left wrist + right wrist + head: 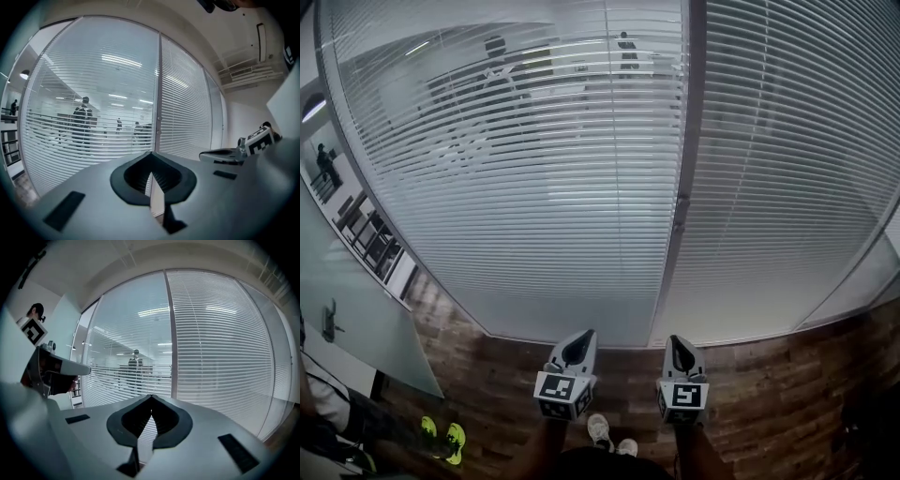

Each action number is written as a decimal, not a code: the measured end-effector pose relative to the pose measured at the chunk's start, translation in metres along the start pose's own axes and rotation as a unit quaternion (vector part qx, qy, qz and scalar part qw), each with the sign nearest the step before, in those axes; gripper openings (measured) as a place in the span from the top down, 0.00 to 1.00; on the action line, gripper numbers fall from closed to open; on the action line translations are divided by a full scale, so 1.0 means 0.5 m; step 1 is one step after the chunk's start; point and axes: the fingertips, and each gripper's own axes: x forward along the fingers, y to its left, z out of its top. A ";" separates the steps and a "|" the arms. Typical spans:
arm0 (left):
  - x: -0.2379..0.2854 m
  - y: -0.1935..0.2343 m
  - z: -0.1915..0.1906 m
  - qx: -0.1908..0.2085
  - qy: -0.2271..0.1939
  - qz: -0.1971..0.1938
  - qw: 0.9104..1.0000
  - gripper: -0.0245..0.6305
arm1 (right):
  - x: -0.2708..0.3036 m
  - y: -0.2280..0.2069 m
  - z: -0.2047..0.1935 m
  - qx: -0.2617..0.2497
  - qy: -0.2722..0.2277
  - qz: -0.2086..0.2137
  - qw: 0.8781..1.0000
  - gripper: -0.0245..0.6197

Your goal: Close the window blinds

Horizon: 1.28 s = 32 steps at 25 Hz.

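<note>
- Ahead at the window, blinds (516, 187) slats thin, light, bendy: don't grab
- Likely hold: small knob (679, 223) on mullion (692, 103)
- left gripper (579, 342) and right gripper (680, 347) pinched together, empty

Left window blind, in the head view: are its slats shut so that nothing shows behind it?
No, the left window blind has gaps between its slats, and a person shows through them.

Behind the blinds (534, 206), figures (495, 56) were slat-masked and too small to detail; bystander (337, 412) was cut by the left edge.
</note>
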 end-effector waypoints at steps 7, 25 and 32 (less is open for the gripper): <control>0.039 0.034 0.009 0.001 -0.015 -0.017 1.000 0.96 | 0.043 0.009 0.008 -0.003 -0.008 -0.013 1.000 0.96; 0.202 0.130 0.013 0.001 -0.025 -0.081 0.996 0.96 | 0.238 0.041 0.004 -0.020 -0.015 -0.044 0.999 0.96; 0.256 0.128 -0.011 0.004 -0.030 -0.114 0.993 0.96 | 0.256 0.027 0.003 -0.002 -0.027 -0.059 0.998 0.96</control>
